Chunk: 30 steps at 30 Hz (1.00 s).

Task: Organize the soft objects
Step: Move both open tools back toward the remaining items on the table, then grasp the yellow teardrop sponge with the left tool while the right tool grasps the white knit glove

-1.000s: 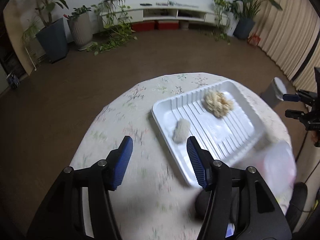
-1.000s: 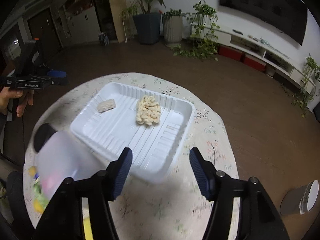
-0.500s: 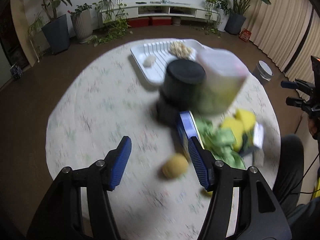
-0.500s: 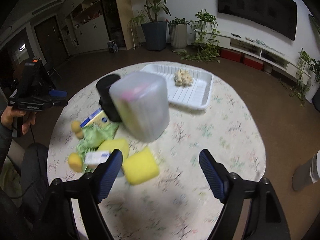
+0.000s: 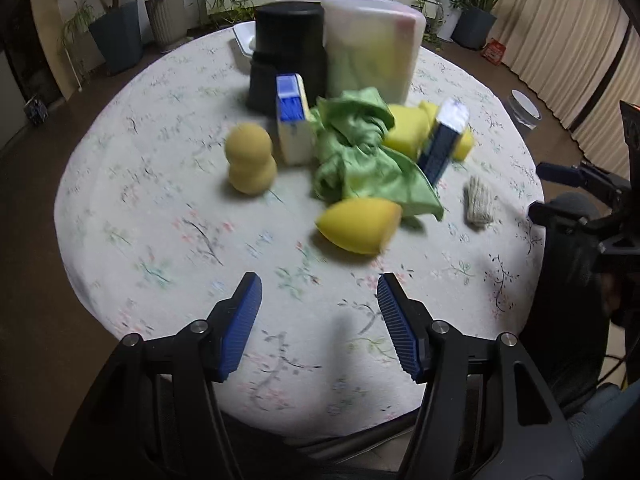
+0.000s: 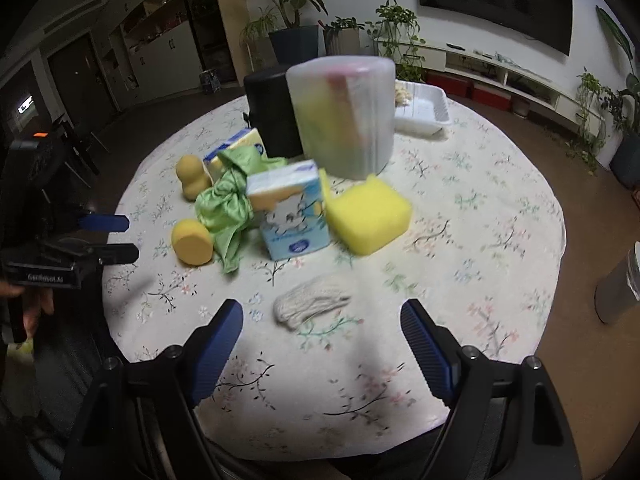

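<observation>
Right gripper (image 6: 322, 344) fingers spread wide, just opened further, nothing between them; knitted cloth (image 6: 310, 305) lies on table (image 6: 460, 216) just ahead, long axis crosswise. Left gripper (image 5: 318, 322) fingers open, empty, farther off.

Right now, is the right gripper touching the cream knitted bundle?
Apart. The right wrist view shows the right gripper open, bare tablecloth separating both blue fingers from the cream knitted bundle.

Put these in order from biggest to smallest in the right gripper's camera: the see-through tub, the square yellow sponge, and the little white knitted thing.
1. see-through tub, clearly the biggest.
2. square yellow sponge.
3. white knitted thing. It lies nearest the camera, so it looks bigger than it really is, yet it still looks smallest.
</observation>
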Each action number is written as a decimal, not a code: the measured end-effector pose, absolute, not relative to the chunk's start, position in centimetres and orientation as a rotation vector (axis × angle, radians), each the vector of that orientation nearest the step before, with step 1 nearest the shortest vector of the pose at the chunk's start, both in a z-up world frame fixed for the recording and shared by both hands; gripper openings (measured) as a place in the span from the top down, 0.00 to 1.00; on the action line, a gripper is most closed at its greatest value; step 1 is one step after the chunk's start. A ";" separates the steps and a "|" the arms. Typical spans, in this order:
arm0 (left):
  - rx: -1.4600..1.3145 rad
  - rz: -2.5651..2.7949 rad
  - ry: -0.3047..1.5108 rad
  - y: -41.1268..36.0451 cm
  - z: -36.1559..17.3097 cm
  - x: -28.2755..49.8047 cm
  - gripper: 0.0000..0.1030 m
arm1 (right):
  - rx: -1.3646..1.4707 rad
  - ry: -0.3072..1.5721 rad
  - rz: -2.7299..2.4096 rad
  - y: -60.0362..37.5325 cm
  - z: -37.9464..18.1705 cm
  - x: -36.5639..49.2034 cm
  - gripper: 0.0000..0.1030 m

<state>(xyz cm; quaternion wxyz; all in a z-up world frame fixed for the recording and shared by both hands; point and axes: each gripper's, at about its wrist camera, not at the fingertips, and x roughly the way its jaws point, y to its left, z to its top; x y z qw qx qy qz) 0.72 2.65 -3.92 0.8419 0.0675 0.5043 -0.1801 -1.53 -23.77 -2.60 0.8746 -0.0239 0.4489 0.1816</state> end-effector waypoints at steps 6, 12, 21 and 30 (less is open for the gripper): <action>0.168 -0.354 1.002 0.4 -4.8 0.6 0.43 | -0.047 0.968 0.307 -22.3 -4.7 -0.8 0.20; 0.174 -0.368 1.029 -1.1 -6.3 2.1 0.43 | -0.019 0.995 0.285 -22.3 -5.7 0.3 0.20; 0.149 -0.353 1.019 -1.3 -7.0 3.5 0.43 | -0.014 1.016 0.301 -21.5 -6.5 1.1 0.27; 0.130 -0.371 1.027 -1.7 -7.7 4.0 0.43 | -0.021 1.033 0.295 -21.3 -7.0 1.5 0.35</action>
